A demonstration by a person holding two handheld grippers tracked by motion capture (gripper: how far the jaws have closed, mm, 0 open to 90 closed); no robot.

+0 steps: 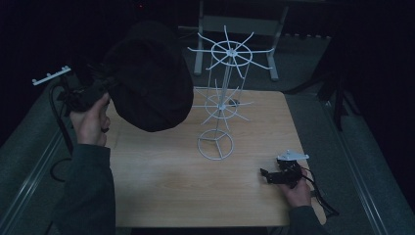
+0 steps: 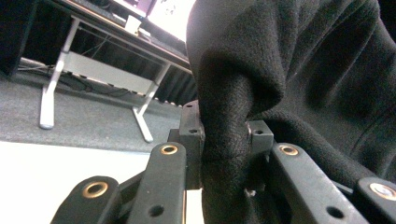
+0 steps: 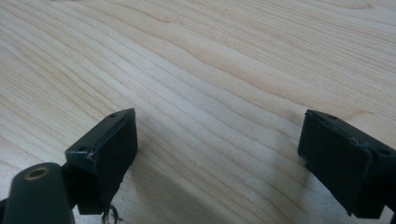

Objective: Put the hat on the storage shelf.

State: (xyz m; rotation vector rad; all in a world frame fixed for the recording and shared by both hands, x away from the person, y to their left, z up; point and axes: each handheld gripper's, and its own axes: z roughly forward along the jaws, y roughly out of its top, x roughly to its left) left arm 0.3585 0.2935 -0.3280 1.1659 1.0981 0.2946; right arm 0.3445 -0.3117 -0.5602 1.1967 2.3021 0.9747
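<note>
A dim room, a pale wooden table. Above its left side hangs a black fleece hat, soft, light and floppy by the look of it; its rolled brim, the firmest place to take hold, is clamped in the left gripper. Beside it stands a white wire rack. The right gripper rests open and empty on the table.

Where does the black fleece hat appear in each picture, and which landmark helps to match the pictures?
High view: black fleece hat upper left, held up beside the white wire rack.
Left gripper view: its rim is pinched between the jaws, centre and right.
Right gripper view: wooden table, open jaws.
Shared landmark: the table.
</note>
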